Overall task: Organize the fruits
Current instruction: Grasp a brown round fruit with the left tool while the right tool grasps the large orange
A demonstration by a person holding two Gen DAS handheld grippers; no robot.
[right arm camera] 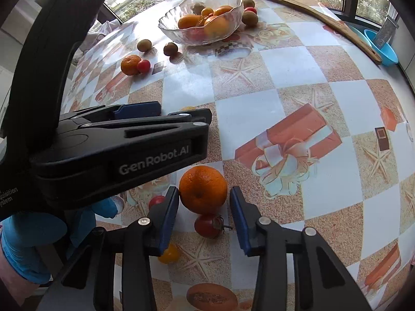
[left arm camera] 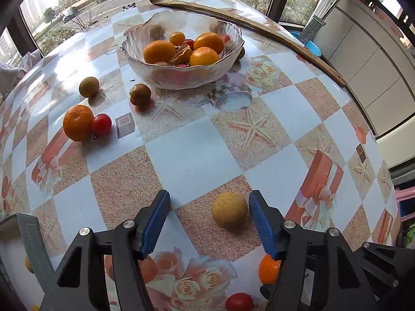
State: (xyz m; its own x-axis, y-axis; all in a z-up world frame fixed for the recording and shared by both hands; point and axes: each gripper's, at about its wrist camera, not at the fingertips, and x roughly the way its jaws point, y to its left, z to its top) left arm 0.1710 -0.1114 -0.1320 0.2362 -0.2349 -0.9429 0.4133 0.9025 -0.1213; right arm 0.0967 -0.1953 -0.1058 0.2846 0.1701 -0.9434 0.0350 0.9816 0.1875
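Observation:
In the left wrist view a yellow round fruit [left arm camera: 229, 210] lies on the patterned table between the fingers of my left gripper [left arm camera: 210, 195]. It sits close to the right pad and well clear of the left one, so the jaws stand open. In the right wrist view my right gripper [right arm camera: 204, 190] straddles an orange [right arm camera: 203, 189]. The left pad is at its skin and a thin gap shows at the right pad. A red tomato [right arm camera: 207, 225] lies just behind the orange. The glass bowl [left arm camera: 181, 77] at the far side holds oranges and small fruits.
Loose on the table left of the bowl are an orange [left arm camera: 77, 122], a red tomato [left arm camera: 101, 124] and two green-brown fruits [left arm camera: 89, 86]. A long wooden stick [left arm camera: 259, 26] lies along the far edge by a blue basin [right arm camera: 381, 49]. A blue-gloved hand [right arm camera: 26, 233] holds the left gripper.

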